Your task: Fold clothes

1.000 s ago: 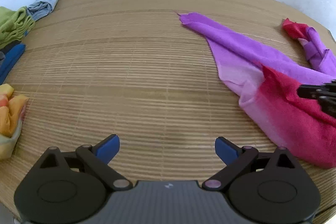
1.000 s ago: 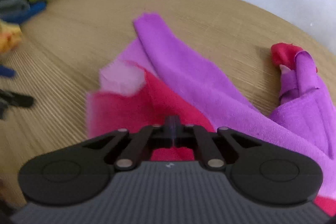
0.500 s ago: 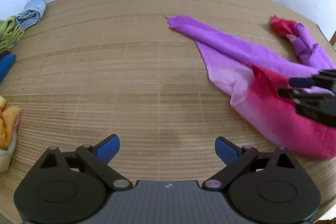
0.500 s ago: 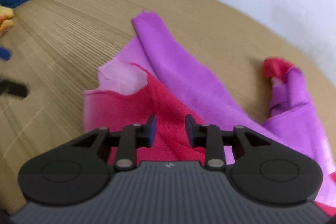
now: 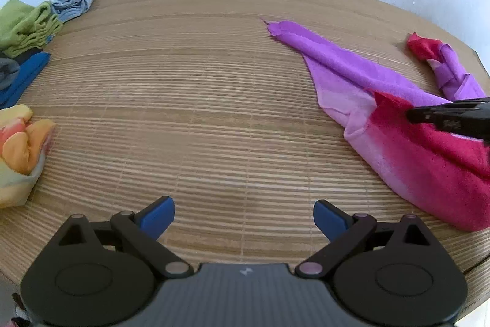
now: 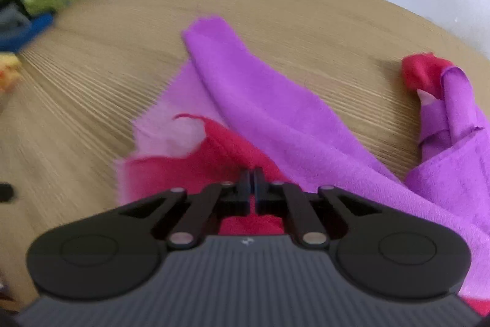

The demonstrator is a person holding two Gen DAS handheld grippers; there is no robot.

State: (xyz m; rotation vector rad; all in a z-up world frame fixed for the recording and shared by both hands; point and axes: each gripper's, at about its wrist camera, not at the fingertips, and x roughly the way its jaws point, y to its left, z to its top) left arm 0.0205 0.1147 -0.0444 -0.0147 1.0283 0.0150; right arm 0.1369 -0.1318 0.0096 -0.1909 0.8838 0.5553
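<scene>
Right tongs pinched the crumpled purple-and-crimson fleece cloth; left tongs gaped wide above the slatted bamboo surface.

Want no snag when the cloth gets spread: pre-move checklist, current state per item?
1. Right gripper shut on red part of the purple-to-red fleece cloth: ok.
2. Left gripper open, nothing between its blue pads: ok.
3. Left gripper at the cloth: not ok, it hangs over bare slatted bamboo tabletop.
4. Cloth lying flat: not ok, bunched and twisted.
5. Folded pile of green, grey and blue clothes apart from cloth: ok.
6. Grip depth: cannot tell.
</scene>
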